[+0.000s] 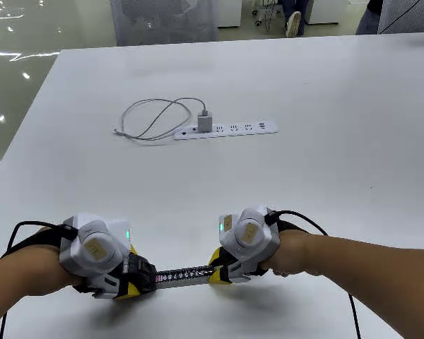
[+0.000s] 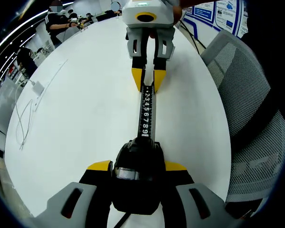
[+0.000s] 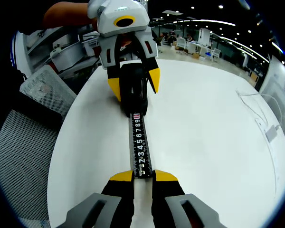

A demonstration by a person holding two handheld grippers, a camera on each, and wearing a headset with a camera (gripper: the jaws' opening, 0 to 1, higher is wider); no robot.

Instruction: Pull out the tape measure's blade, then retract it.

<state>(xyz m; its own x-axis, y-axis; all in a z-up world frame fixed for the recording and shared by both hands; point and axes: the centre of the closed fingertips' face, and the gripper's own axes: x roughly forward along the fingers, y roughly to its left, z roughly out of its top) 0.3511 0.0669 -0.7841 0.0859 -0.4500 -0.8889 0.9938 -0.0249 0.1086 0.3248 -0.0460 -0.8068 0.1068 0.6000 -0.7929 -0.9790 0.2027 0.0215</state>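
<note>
My left claw (image 2: 137,166) is shut around the tape measure (image 2: 137,190), my right claw (image 3: 142,176) pinches its blade (image 3: 138,142) straight ahead; I think I'm mid-pull, so next I move the claws apart slowly.

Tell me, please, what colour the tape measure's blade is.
Black with white numerals; the blade shows best in the right gripper view.

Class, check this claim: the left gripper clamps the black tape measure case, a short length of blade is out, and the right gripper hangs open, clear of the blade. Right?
No. The right gripper is shut on the blade at its tip, as the right gripper view shows. The rest holds: the left gripper clamps the black tape measure case, with a short length of blade out.
</note>
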